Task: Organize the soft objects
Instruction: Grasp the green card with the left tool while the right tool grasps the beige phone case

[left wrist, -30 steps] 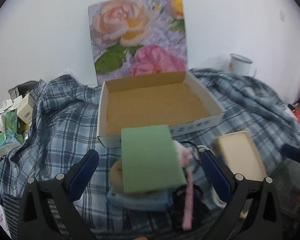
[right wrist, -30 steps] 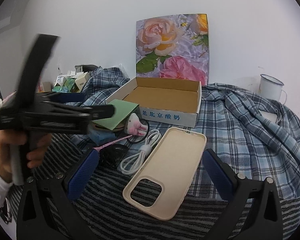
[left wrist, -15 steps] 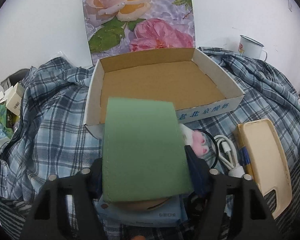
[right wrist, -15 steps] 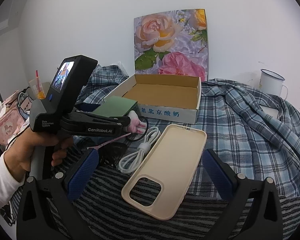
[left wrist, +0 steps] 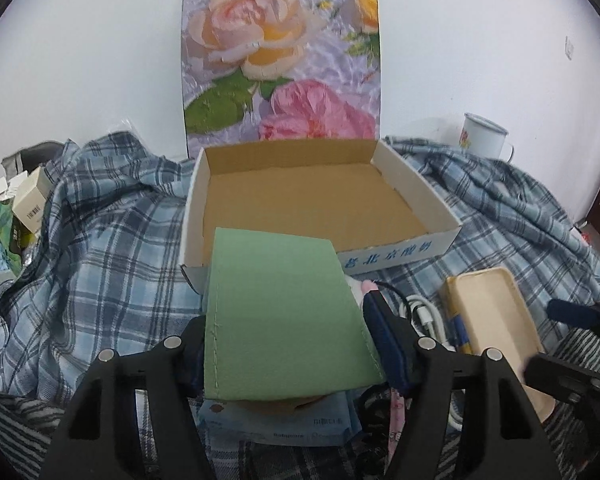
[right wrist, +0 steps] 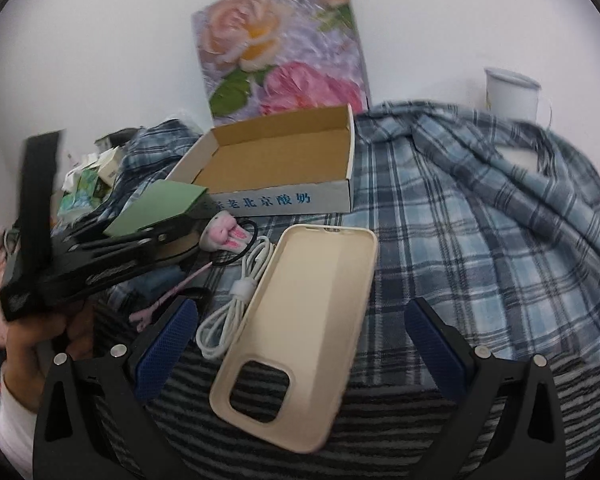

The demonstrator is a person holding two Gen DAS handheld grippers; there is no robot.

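Observation:
My left gripper (left wrist: 288, 332) is shut on a flat green fabric pouch (left wrist: 284, 316), its blue pads pressing both long edges. The pouch hangs over a blue packet (left wrist: 284, 424) and reaches toward the open cardboard box (left wrist: 399, 256), whose floor is bare. In the right wrist view a hand holds that gripper (right wrist: 172, 224) with the pouch (right wrist: 160, 208) at the left. My right gripper (right wrist: 300, 312) is open, its fingers on either side of a cream phone case (right wrist: 300, 320) lying on the cloth. A pink bunny charm (right wrist: 224, 234) and a coiled white cable (right wrist: 236, 304) lie beside the case.
The box's floral lid (left wrist: 280, 68) stands against the white wall. A white enamel mug (right wrist: 511, 88) sits at the back right. Small cartons and packets (left wrist: 28, 204) crowd the far left. Rumpled blue plaid cloth (right wrist: 479, 220) covers the surface, with a striped cloth (right wrist: 379, 420) in front.
The left jaws have closed onto the green pouch, which was lying loose between them before. The right gripper has rolled and shifted nearer the phone case.

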